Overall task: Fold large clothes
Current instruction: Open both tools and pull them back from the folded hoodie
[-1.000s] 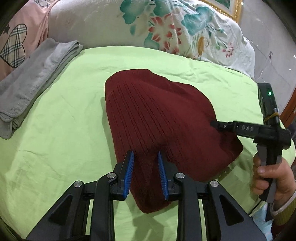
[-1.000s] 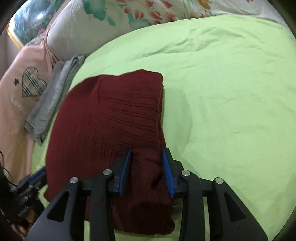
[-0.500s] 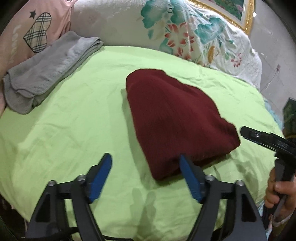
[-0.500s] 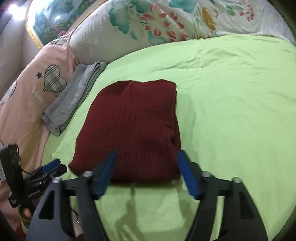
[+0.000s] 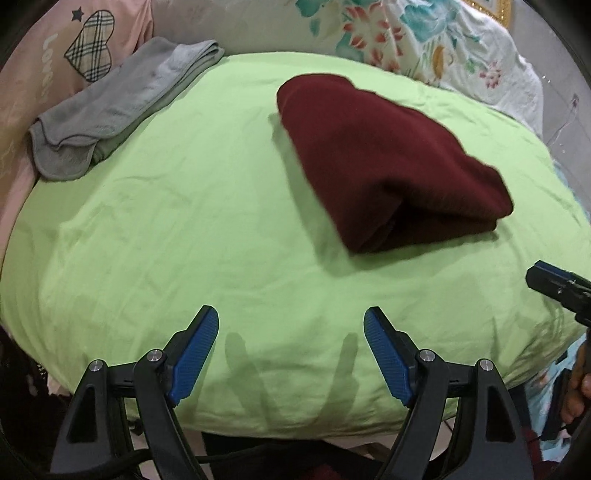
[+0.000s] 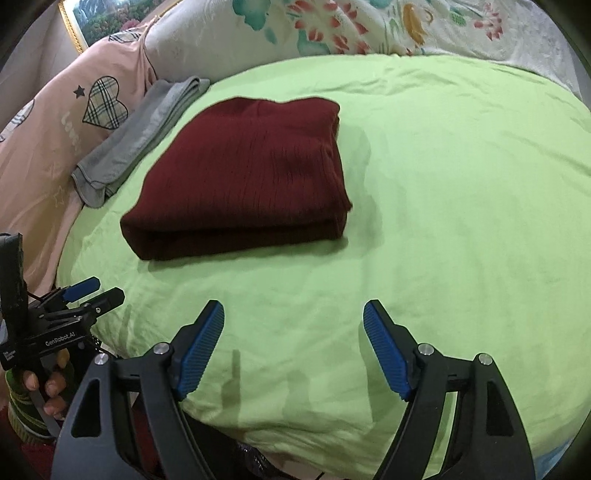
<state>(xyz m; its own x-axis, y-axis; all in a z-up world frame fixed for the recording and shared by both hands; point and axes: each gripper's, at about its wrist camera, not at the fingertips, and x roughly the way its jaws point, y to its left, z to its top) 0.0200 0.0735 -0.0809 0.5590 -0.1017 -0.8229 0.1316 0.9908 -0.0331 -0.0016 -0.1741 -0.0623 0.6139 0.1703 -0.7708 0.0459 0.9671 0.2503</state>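
Observation:
A dark red knitted garment (image 5: 384, 158) (image 6: 251, 173) lies folded into a thick rectangle on the light green sheet (image 5: 184, 229) (image 6: 443, 184). My left gripper (image 5: 290, 314) is open over bare sheet near the bed's front edge, well short of the garment. My right gripper (image 6: 293, 306) also hovers over bare sheet in front of the garment, its jaws still opening with nothing between them. The right gripper's tip (image 5: 554, 284) shows at the right edge of the left wrist view; the left gripper (image 6: 88, 291), held by a hand, shows at the lower left of the right wrist view.
A folded grey towel (image 5: 118, 107) (image 6: 144, 129) lies at the sheet's far left edge. A pink pillow with a plaid heart (image 5: 88, 62) (image 6: 103, 103) and a floral pillow (image 5: 388, 33) (image 6: 351, 29) line the head of the bed. The bed's front edge drops away below both grippers.
Both grippers have let go of the red garment's near edge, opened wide and drawn back toward the bed's front edge. The garment now rests folded by itself.

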